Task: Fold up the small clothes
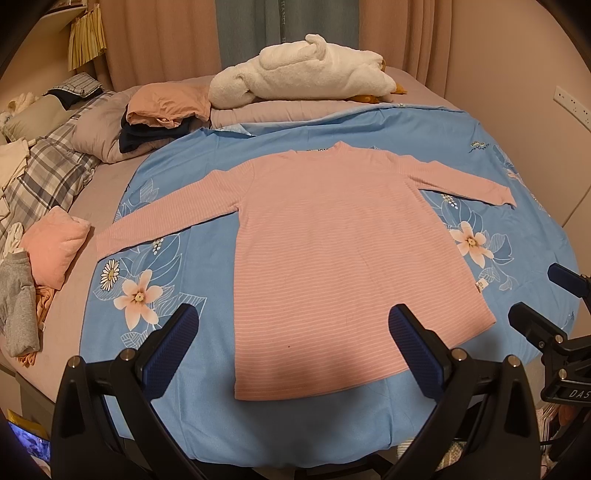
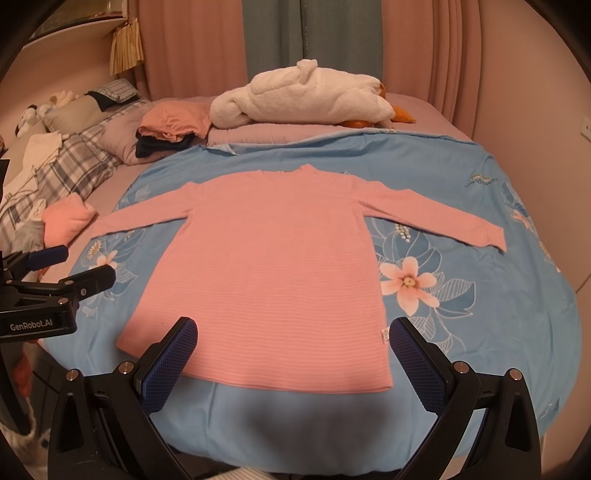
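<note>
A pink striped long-sleeved top [image 1: 332, 240] lies flat and face down on a blue flowered sheet [image 1: 295, 424], sleeves spread out to both sides, neck at the far end. It also shows in the right wrist view [image 2: 269, 277]. My left gripper [image 1: 293, 325] is open and empty, hovering above the hem. My right gripper [image 2: 293, 338] is open and empty, also above the hem. The right gripper shows at the right edge of the left wrist view [image 1: 543, 295]; the left gripper shows at the left edge of the right wrist view [image 2: 70, 266].
A stack of folded clothes [image 1: 162, 114] and a white fluffy bundle [image 1: 306, 77] lie at the far end of the bed. A pink folded piece [image 1: 55, 247] and grey garment [image 1: 16, 306] lie left. Plaid bedding [image 1: 48, 173] and curtains [image 1: 295, 29] stand behind.
</note>
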### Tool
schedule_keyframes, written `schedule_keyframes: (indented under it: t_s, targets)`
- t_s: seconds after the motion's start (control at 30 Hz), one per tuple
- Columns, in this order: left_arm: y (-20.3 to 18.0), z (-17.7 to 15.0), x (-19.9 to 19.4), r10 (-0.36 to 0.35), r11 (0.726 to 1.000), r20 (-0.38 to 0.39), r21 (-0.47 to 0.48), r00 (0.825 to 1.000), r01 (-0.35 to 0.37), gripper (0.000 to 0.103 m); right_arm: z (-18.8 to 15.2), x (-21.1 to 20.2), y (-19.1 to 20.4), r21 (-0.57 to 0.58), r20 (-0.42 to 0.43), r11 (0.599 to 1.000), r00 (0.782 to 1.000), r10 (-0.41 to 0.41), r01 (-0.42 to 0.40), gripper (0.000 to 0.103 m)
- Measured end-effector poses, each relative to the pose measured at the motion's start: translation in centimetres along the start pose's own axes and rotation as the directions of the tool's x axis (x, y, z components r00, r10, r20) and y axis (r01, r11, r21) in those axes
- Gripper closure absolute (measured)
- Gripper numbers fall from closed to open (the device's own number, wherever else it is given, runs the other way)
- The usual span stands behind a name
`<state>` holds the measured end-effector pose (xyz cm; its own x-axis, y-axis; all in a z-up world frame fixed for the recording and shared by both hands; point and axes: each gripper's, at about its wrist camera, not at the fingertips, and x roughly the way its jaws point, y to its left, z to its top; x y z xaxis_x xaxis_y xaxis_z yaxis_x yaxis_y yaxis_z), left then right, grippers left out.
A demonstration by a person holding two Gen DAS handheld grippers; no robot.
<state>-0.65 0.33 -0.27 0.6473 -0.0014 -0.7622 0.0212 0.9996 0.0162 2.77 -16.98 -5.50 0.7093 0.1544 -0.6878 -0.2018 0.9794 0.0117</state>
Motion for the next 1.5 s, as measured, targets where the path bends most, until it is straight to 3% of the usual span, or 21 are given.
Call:
schedule_keyframes:
  t_s: [0.33,0.47,0.57,0.67,0.87,1.03,1.17,1.33,1.5]
  targets:
    - [0.2,-0.1,1.3,-0.012,1.0,0.002,-0.019,1.0,0.012,0.0,-0.3,0.3,0.0,0.01,0.0,1.0,1.0,0.012,-0.012,0.0]
    - [0.8,0.0,3.8,-0.057,0.996,-0.005,-0.074,0.998,0.056,0.0,-0.7,1.8,-0.9,0.074,0.005,0.987,0.99,0.142,-0.142,0.0]
    - [0.6,0.2,7.2,-0.092,0.992,-0.085,-0.1,0.992,0.083,0.0,-1.6,4.5,-3.2,0.207,-0.005,0.945,0.966,0.258,-0.251,0.0]
    - [-0.1,0.7,9.9,-0.122,0.988,-0.135,-0.113,0.983,0.107,0.0,-2.7,7.8,-6.3,0.354,-0.032,0.902,0.96,0.276,-0.248,0.0]
    - [-1.4,3.2,13.4,-0.189,0.977,-0.129,-0.122,0.974,0.173,0.0,-3.7,11.2,-13.9,0.541,-0.022,0.833,0.987,0.158,-0.121,0.0]
    - [-2.4,5.8,15.7,-0.225,0.969,-0.103,-0.127,0.969,0.211,0.0,-3.4,13.4,-21.2,0.681,0.006,0.73,0.997,0.072,-0.057,0.0]
    - [-2.7,7.8,17.4,-0.216,0.971,-0.097,-0.127,0.972,0.203,0.0,-2.4,14.8,-26.4,0.76,0.069,0.647,0.998,0.01,-0.059,0.007]
    - [-2.7,8.9,19.2,-0.218,0.969,-0.097,-0.138,0.971,0.203,0.0,-1.7,16.5,-31.3,0.843,0.126,0.529,0.992,-0.021,-0.096,0.022]
    - [-2.3,9.5,21.0,-0.205,0.97,-0.111,-0.155,0.972,0.186,0.0,-1.4,17.8,-34.2,0.878,0.163,0.466,0.984,-0.066,-0.115,0.03]
